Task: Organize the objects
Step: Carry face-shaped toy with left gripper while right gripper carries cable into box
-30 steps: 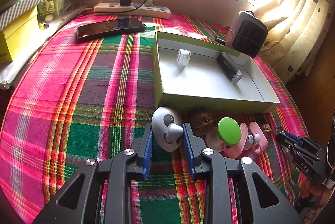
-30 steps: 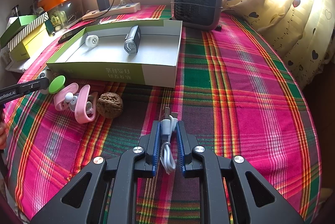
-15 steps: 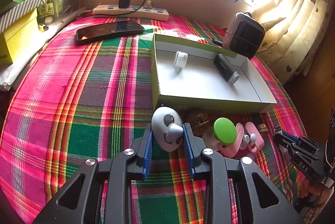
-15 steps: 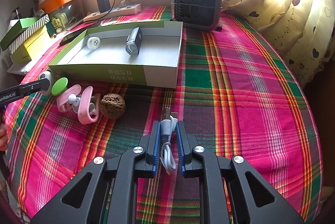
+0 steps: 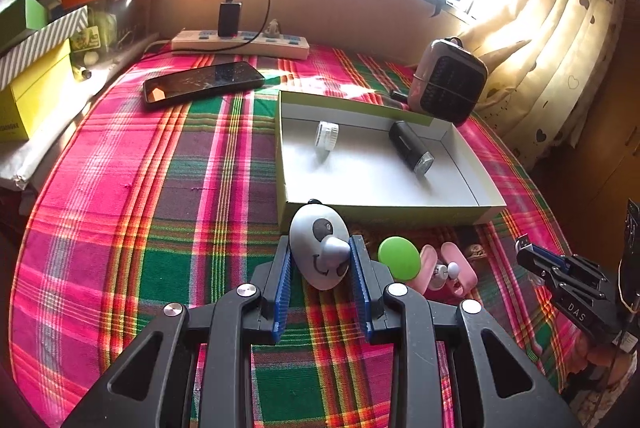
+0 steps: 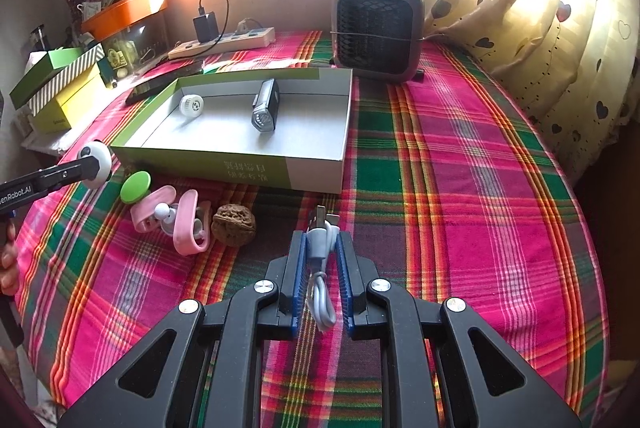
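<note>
Panda toy in left tongs

Phone and power strip lie at the plaid cloth's far edge, heater near the curtain

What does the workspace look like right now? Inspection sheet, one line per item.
Surface: plaid cloth, fully covered.
Job's things: open box holds a white cap and a black light; green disc, pink earbud case and walnut lie in front of it.
Clutter: phone, heater.
Grippers: left tool shut on a grey face-shaped gadget; right tool shut on a coiled USB cable.
Cables: charger lead at the power strip.
Surroundings: window, curtain, stacked boxes.
</note>
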{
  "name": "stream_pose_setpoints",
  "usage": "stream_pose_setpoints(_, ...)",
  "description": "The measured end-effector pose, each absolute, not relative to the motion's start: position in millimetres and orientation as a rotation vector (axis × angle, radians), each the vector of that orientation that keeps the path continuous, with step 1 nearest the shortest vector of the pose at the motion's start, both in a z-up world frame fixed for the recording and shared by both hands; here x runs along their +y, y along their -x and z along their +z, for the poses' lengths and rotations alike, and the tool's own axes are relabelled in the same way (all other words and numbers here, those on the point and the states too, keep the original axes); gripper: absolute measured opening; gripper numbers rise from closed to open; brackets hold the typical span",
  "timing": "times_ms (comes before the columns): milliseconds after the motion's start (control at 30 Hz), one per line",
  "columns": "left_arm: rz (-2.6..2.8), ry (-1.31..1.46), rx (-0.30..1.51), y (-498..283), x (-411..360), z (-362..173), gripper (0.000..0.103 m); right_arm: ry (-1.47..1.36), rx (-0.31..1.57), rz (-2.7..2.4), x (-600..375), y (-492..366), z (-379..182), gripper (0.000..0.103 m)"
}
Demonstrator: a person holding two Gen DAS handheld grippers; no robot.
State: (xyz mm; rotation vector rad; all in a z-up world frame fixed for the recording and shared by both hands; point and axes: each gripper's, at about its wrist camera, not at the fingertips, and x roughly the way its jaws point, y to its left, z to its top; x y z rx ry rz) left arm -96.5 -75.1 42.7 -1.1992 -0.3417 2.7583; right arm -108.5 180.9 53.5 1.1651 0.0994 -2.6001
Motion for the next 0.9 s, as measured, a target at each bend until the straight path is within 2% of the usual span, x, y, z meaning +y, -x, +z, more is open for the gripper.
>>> stream_pose_setpoints(900, 2.704, 1.131, -0.250, 138, -48, 73, 0.025, -1.078, 0.120, -2.578, 150, 156, 97, 0.016)
